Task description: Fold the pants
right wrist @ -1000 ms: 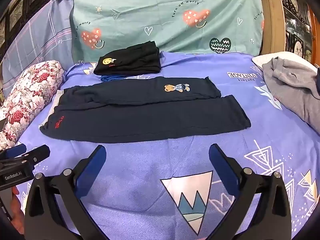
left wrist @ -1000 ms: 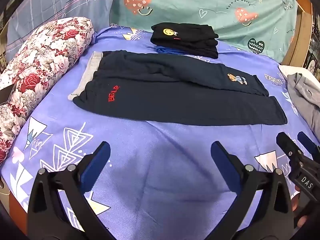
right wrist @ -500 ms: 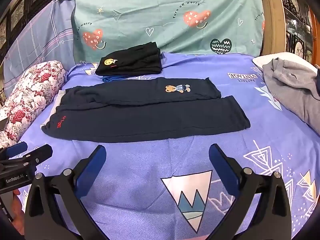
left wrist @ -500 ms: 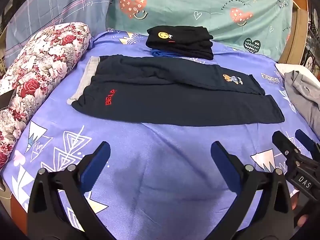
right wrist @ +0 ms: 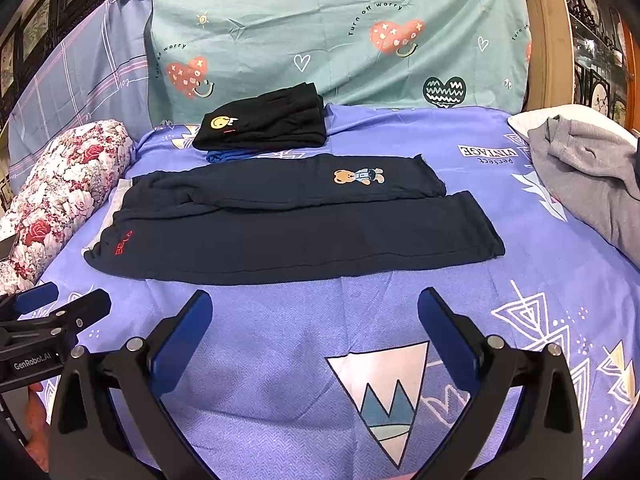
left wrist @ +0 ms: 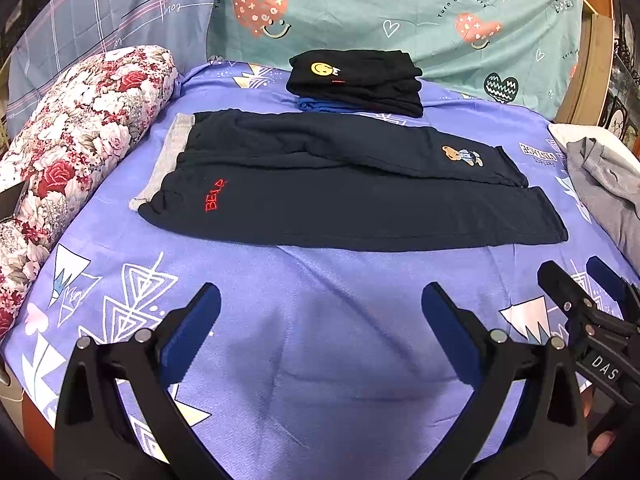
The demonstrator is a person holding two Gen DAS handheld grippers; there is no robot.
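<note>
Dark navy pants (left wrist: 352,200) lie flat on the purple bed sheet (left wrist: 304,344), waist at the left with a grey band and red lettering, legs running right, a bear patch on the far leg. They also show in the right wrist view (right wrist: 296,232). My left gripper (left wrist: 320,320) is open and empty, hovering over bare sheet in front of the pants. My right gripper (right wrist: 316,320) is open and empty, also in front of the pants. Each gripper shows at the edge of the other's view: right (left wrist: 580,284), left (right wrist: 60,300).
A stack of folded black clothes (left wrist: 356,78) over a blue item sits behind the pants. A floral bolster (left wrist: 68,152) lies along the left. A grey garment (right wrist: 592,184) lies at the right. A teal heart-print cloth (right wrist: 340,32) hangs at the back.
Both grippers have drifted slightly; the pants sit a little differently in each view. Neither gripper has touched anything and both stay open.
</note>
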